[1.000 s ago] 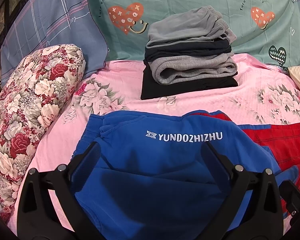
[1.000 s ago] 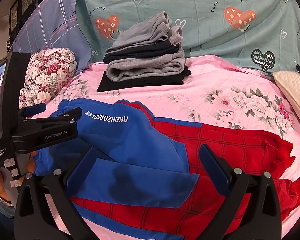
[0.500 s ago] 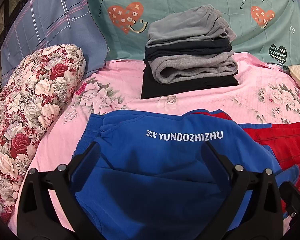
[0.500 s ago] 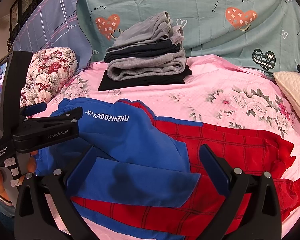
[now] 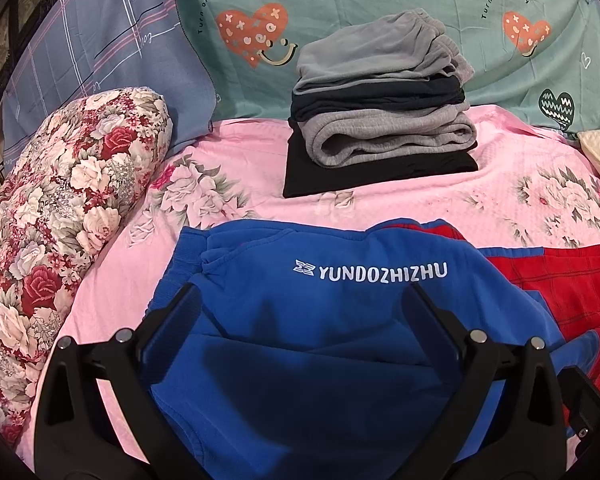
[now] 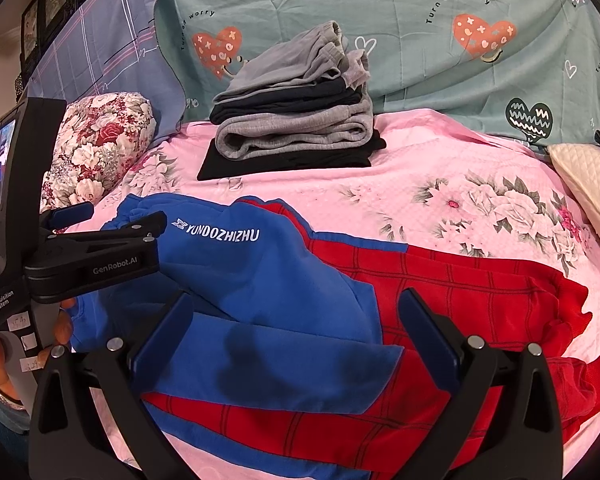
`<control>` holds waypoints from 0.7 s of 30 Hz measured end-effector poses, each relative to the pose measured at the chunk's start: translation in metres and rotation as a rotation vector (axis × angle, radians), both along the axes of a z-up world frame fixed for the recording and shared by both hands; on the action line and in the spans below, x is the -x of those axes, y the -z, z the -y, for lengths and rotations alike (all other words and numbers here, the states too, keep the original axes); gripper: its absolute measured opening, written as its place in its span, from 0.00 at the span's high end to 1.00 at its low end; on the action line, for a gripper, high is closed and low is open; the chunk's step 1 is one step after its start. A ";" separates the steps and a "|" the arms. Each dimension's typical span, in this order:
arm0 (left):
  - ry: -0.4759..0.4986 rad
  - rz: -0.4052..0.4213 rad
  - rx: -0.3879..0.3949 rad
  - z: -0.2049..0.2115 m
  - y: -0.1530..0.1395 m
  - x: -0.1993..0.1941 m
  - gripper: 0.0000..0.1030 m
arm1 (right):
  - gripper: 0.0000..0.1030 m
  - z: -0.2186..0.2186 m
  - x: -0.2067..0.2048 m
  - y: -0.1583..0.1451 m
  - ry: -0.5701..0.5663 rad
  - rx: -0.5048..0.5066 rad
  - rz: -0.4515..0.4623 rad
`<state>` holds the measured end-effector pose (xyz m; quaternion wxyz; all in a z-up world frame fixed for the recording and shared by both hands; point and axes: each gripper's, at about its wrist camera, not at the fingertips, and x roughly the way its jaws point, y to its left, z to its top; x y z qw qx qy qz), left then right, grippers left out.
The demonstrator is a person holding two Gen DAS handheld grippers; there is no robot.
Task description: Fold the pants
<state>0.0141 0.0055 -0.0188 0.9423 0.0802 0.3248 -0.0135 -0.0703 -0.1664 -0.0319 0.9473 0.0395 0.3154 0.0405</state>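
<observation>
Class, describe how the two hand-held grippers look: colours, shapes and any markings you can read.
Each hand-held gripper is matte black plastic with two angled fingers, blue pads and silver screws. The left hand-held gripper bears "GenRobot.AI" and "Data Acquisition System" in pale lettering, with a small lit screen on its grey handle. The right hand-held gripper shows no lettering.

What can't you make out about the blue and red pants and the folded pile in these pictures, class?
- Pants: near edge hidden by the right gripper and cut by the frame, right view.
- Pants' red legs: cut by the right edge, left view.
- Folded pile: far side faces away, both views.
- Left gripper: fingers cover the cloth beneath.
</observation>
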 end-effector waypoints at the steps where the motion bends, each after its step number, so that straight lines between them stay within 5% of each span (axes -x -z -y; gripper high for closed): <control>1: 0.000 0.000 0.000 0.001 0.000 0.000 0.02 | 0.01 0.000 0.000 0.000 0.000 0.000 0.000; 17: 0.002 -0.010 -0.002 -0.004 0.001 0.000 0.02 | 0.01 -0.001 0.000 0.001 0.002 -0.001 -0.001; 21: 0.019 -0.038 0.077 -0.014 -0.014 -0.001 0.02 | 0.01 0.011 0.006 -0.017 0.013 -0.042 0.026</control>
